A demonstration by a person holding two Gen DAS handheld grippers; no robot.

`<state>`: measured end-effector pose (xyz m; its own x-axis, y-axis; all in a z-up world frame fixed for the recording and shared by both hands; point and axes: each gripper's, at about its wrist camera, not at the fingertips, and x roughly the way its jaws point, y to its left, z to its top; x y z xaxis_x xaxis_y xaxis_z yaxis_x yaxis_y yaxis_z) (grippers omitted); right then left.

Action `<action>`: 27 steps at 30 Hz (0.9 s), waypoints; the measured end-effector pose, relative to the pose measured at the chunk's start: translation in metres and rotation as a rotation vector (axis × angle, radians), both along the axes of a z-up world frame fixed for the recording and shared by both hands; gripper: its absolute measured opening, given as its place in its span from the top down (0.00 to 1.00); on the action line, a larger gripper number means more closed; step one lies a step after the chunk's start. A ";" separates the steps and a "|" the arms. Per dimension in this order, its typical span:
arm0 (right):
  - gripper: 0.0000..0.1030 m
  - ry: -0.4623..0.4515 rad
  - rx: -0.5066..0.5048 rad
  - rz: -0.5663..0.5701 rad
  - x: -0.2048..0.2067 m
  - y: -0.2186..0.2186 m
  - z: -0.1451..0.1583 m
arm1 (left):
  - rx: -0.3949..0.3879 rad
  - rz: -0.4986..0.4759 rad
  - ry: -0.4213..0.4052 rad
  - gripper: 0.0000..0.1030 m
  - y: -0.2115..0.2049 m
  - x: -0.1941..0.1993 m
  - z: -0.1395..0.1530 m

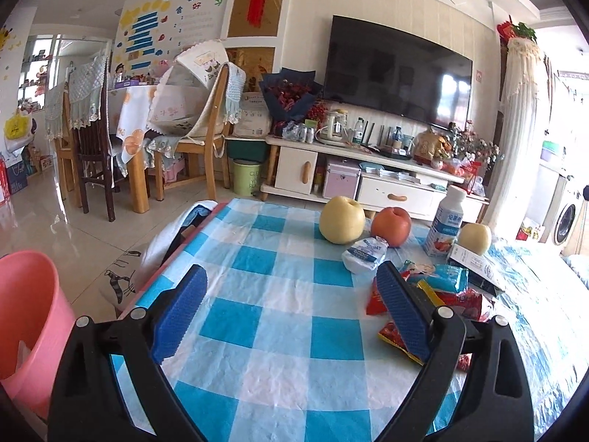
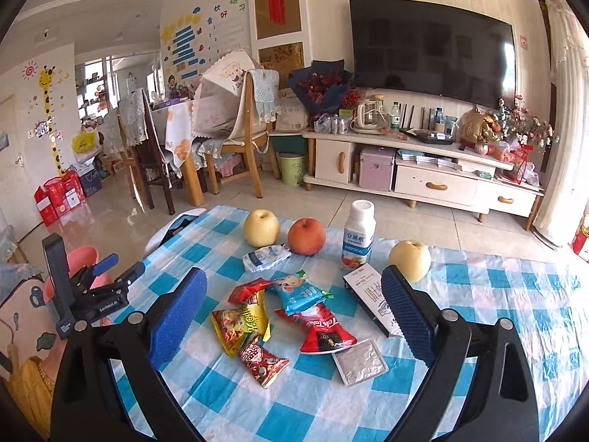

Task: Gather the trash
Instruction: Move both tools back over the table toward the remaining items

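Note:
Several snack wrappers [image 2: 291, 316] lie in a heap on the blue checked tablecloth [image 2: 497, 294], with a silver foil packet [image 2: 360, 362] and a crumpled white wrapper [image 2: 267, 256] nearby. My right gripper [image 2: 294, 316] is open and empty above the heap. My left gripper [image 1: 291, 313] is open and empty over the table's left part, with the wrappers [image 1: 452, 294] to its right. It also shows in the right wrist view [image 2: 106, 276]. A pink bin [image 1: 29, 316] stands on the floor at the left.
Two yellow pears [image 2: 260, 227] [image 2: 409, 260], a red apple [image 2: 306, 237], a white yogurt bottle [image 2: 358, 235] and a flat carton [image 2: 371, 296] stand at the table's far side. Chairs, a TV stand and a green bin [image 2: 292, 168] lie beyond.

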<state>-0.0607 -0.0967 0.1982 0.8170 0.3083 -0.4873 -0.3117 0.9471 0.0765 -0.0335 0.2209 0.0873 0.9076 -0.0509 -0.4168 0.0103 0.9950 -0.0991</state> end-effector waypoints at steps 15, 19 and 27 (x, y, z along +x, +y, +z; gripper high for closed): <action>0.08 0.046 0.027 -0.067 0.020 -0.043 -0.031 | -0.017 -0.087 0.076 0.09 -0.030 0.015 -0.010; 0.08 0.101 0.079 -0.090 0.034 -0.044 -0.058 | -0.042 -0.116 0.099 0.09 -0.034 0.021 -0.013; 0.08 0.163 0.054 -0.085 0.077 -0.030 -0.098 | -0.038 -0.127 0.102 0.09 -0.036 0.040 -0.011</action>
<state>0.0165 -0.1269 0.1002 0.7532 0.2703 -0.5997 -0.2099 0.9628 0.1704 0.0068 0.1852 0.0761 0.8458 -0.1797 -0.5023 0.1232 0.9819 -0.1439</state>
